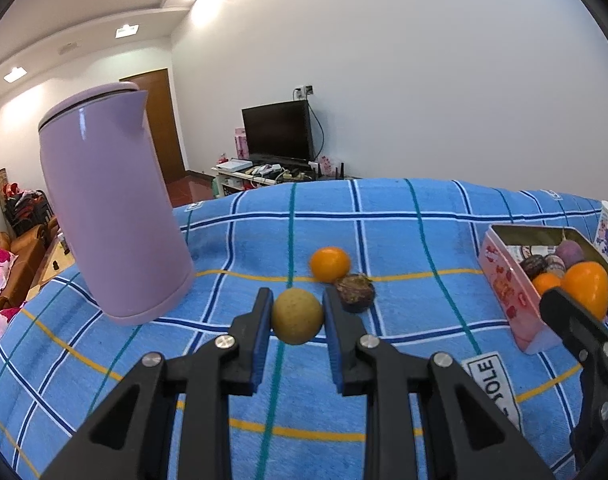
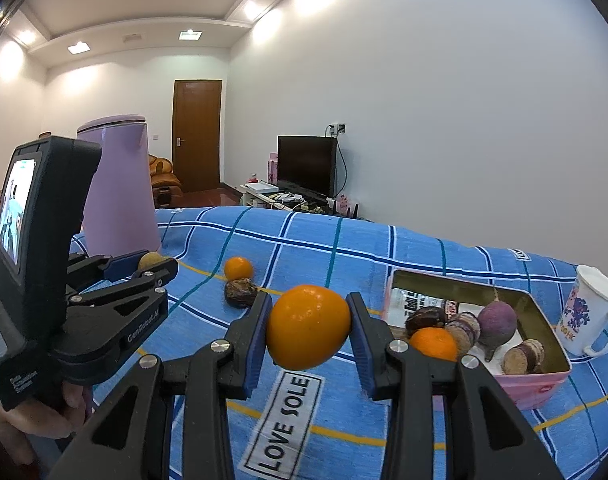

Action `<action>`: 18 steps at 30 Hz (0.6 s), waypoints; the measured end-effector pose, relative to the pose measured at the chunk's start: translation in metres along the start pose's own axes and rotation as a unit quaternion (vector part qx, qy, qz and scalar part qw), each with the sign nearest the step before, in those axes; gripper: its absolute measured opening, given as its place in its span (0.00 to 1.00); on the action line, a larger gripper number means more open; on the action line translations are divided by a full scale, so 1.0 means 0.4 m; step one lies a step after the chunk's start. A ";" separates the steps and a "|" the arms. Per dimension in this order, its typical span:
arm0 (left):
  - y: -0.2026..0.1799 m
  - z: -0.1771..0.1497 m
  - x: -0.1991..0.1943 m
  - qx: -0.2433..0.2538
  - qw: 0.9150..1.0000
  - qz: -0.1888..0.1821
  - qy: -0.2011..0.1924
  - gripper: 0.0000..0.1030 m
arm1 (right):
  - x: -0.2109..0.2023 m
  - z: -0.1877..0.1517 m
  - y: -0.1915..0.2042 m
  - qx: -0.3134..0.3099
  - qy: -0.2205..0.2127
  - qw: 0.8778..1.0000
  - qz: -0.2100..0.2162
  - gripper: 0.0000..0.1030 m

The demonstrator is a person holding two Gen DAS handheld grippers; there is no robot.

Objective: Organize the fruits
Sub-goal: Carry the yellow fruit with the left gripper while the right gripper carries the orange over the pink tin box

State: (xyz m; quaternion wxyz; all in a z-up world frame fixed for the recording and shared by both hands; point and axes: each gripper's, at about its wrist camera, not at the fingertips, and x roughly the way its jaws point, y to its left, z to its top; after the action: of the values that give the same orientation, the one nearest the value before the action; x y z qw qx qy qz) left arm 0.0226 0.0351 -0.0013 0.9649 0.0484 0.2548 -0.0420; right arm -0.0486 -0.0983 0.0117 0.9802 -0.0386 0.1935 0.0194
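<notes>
My left gripper (image 1: 298, 320) is shut on a small tan round fruit (image 1: 297, 316), held above the blue plaid cloth. My right gripper (image 2: 308, 334) is shut on a large orange (image 2: 307, 327), held to the left of a pink tin box (image 2: 535, 388). The box holds an orange (image 2: 433, 342), a purple fruit (image 2: 497, 320) and several dark round pieces. A small orange (image 1: 329, 264) and a dark brown fruit (image 1: 355, 292) lie loose on the cloth beyond the left gripper. The left gripper also shows in the right wrist view (image 2: 154, 266), and the box in the left wrist view (image 1: 511, 292).
A tall lilac kettle (image 1: 112, 208) stands on the cloth at the left. A white mug (image 2: 589, 310) with a purple print stands right of the box. The table edge runs along the back, with a TV and a door beyond.
</notes>
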 end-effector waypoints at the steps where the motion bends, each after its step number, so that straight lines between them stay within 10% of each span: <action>1: -0.006 0.000 -0.003 0.002 1.000 -0.001 -0.001 0.26 | -0.003 -0.001 -0.006 0.000 0.000 1.000 -0.001 0.39; 18: -0.150 -0.002 -0.031 0.032 0.999 -0.035 0.004 0.26 | -0.045 -0.019 -0.118 0.017 -0.002 0.999 -0.027 0.39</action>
State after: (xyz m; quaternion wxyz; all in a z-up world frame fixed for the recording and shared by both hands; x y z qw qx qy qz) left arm 0.0051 -0.0238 -0.0003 0.9598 0.0705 0.2583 -0.0840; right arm -0.0654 -0.1464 0.0149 0.9811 -0.0268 0.1911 -0.0105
